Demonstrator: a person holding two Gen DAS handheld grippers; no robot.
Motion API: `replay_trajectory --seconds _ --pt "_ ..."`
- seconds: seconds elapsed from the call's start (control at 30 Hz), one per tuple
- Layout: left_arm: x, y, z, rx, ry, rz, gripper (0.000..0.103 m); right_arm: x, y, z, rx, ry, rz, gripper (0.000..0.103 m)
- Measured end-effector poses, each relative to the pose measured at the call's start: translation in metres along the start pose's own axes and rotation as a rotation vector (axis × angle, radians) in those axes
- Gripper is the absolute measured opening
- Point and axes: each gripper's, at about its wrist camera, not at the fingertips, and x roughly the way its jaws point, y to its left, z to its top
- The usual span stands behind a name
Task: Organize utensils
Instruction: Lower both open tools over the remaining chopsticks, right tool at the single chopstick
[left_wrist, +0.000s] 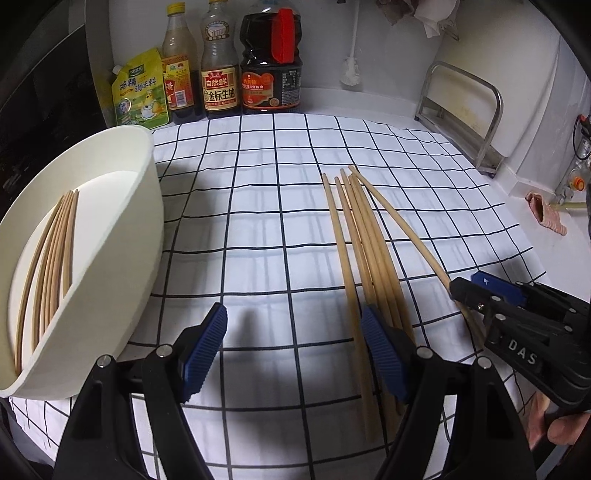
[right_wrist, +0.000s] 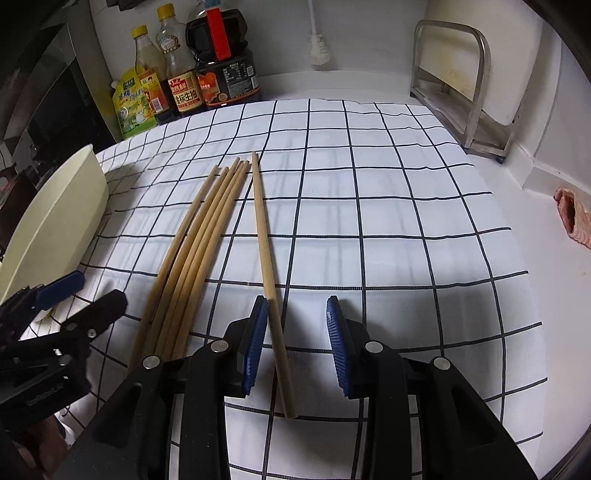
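- Sauce bottles (left_wrist: 219, 66) stand at the back of the counter (right_wrist: 498, 295); a metal rack (left_wrist: 461, 114) is at the right.
- Five chopsticks (right_wrist: 195, 236) lie bunched on the checked cloth (left_wrist: 258, 221); more rest in the white bowl (left_wrist: 122, 229).
- Right tool (right_wrist: 297, 339) gapes wide astride a single chopstick (right_wrist: 266, 258); left tool (left_wrist: 293, 354) hovers wide, empty.

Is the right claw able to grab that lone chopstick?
Probably yes: the right claw is open with the lone chopstick already between its fingers, beside the left pad, and nothing blocks it.

Black gripper (right_wrist: 297, 345), blue ribbed pads (right_wrist: 256, 347), silver screws
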Motion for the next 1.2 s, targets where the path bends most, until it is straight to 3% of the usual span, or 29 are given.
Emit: replay_trajectory --seconds 0.43,1.0,1.13,1.2 --pt "0.022 -0.007 0.004 0.023 0.042 0.037 0.077 0.004 0.004 0.001 -0.024 -0.004 0.005 0.032" --pt "0.036 -0.005 0.019 0.032 0.094 0.064 0.079 0.021 0.029 0.019 -0.119 0.008 -0.071 0.032" --pt "0.038 -0.003 0.022 0.023 0.101 0.050 0.073 0.026 0.032 0.024 -0.128 0.010 -0.073 0.032" --pt "0.037 -0.003 0.023 0.020 0.099 0.042 0.066 0.026 0.034 0.024 -0.140 0.007 -0.067 0.026"
